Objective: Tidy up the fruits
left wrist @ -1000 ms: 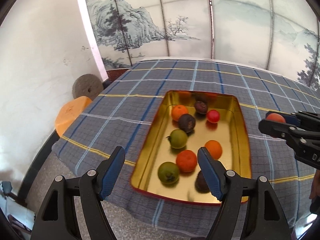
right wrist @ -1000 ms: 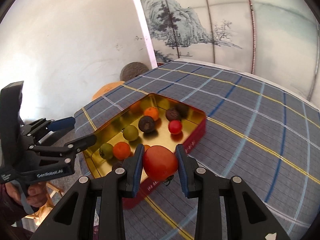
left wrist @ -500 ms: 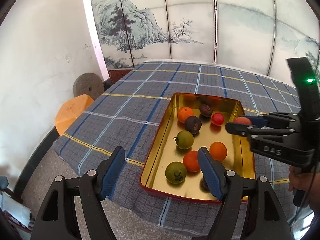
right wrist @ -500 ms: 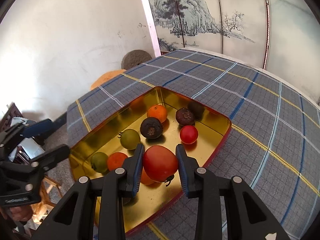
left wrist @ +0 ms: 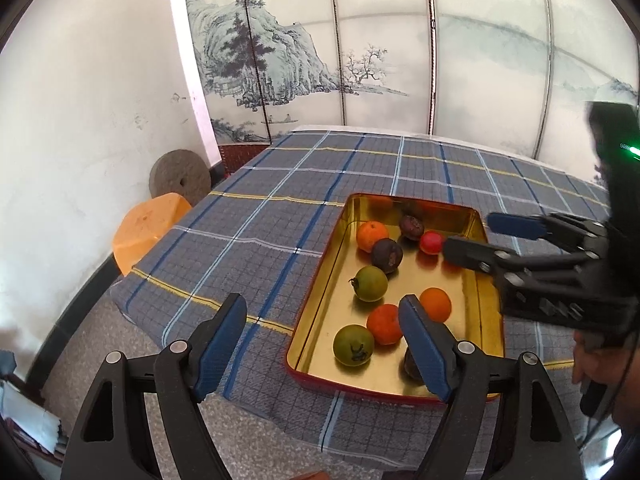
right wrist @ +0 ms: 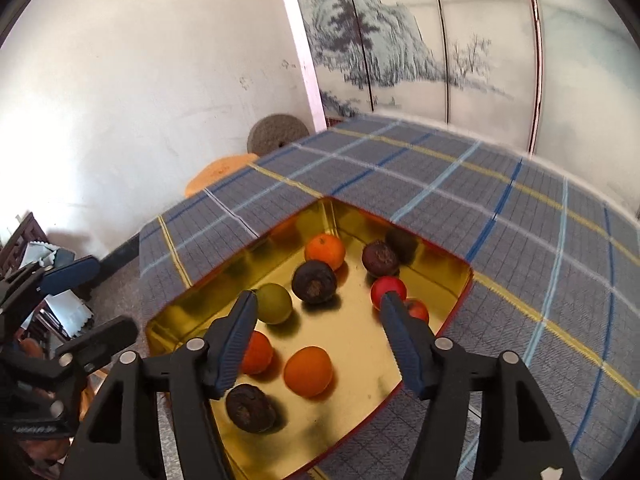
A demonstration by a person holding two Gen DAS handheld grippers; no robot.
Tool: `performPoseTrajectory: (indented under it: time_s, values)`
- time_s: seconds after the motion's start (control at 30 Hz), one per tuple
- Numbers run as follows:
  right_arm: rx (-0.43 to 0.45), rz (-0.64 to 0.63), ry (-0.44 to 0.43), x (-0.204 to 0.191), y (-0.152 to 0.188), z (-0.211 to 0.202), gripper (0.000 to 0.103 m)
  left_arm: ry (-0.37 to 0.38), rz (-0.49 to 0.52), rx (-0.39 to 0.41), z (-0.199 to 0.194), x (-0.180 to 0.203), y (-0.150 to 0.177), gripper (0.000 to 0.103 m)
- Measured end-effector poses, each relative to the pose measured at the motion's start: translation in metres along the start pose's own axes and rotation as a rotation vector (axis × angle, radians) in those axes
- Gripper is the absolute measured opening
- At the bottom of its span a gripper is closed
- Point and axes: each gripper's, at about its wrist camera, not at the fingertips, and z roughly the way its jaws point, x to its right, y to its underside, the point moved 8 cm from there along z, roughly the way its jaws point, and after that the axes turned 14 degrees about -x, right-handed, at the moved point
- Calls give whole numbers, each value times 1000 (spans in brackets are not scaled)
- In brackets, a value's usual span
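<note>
A gold tin tray (left wrist: 480,300) (right wrist: 440,276) on the plaid tablecloth holds several fruits: oranges, green fruits, dark brown fruits and a small red one (left wrist: 431,242). My right gripper (right wrist: 318,314) is open and empty above the tray. The red tomato (right wrist: 418,309) that it held lies in the tray beside its right finger. In the left wrist view the right gripper (left wrist: 470,236) reaches in from the right over the tray. My left gripper (left wrist: 322,328) is open and empty, near the tray's front left corner.
The plaid tablecloth (left wrist: 280,216) covers the table, whose near edge is just below the tray. An orange stool (left wrist: 146,228) and a round millstone (left wrist: 179,174) stand by the white wall at left. A painted folding screen (left wrist: 360,52) stands behind the table.
My right gripper has opened and let the red tomato go into the tray. It has moved further over the tray. The left gripper stays open.
</note>
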Motion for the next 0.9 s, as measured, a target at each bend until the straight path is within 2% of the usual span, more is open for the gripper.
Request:
performPoseTrajectory:
  time_s: [0.07,0.17,0.2,0.27,0.37,0.53,0.9]
  values:
    - [60,-25,41,-8,6,-21,77,15,-6,9,-4,-2,-1,80]
    - [127,-41,91,-14,17,-49,78,40,-12,28,-13,-4,-1,81]
    - [127,-41,91,-14,17,-49,80,46,-12,36,-16,-4,-1,81]
    - [197,-40,153,-18,30,-78,89,46,-8,59,-22,-4,-1,81]
    - [263,-25,190,-18,41,-105,94,55,-3,87,-32,-1,-2,82]
    - [300,-46,227,-25,52,-128,95,62,9,119,-50,4,-2,85]
    - [335,-89,258,-42,62,-144,99,40,24,171,-78,13,4,93]
